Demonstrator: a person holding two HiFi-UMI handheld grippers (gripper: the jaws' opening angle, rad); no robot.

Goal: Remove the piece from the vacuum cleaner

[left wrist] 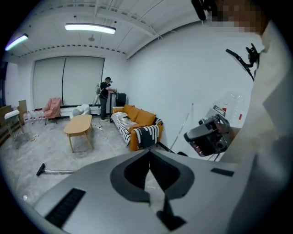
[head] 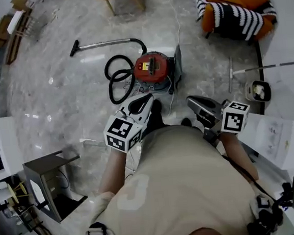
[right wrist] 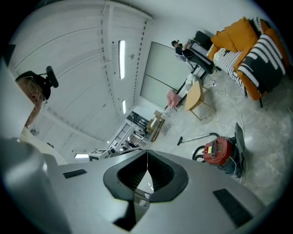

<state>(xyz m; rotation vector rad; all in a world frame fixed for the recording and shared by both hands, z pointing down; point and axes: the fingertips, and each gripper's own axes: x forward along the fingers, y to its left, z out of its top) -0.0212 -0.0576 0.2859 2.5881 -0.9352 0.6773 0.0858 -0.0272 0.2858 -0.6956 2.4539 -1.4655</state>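
Vacuum cleaner [head: 153, 68], a red canister, sat on the floor [head: 73, 95] ahead of and below the left hand-held gripper [head: 144, 100] and the right hand-held gripper [head: 197, 103]. Its black hose [head: 117, 81] lay coiled on the left one's side, and the wand [head: 104, 42] lay farther off. Both hand-held grippers were clenched on nothing, jaws together, and neither touched the machine. By the look of it no piece had come off yet, so the approach, the grasp and the pulling-off were all left to do.
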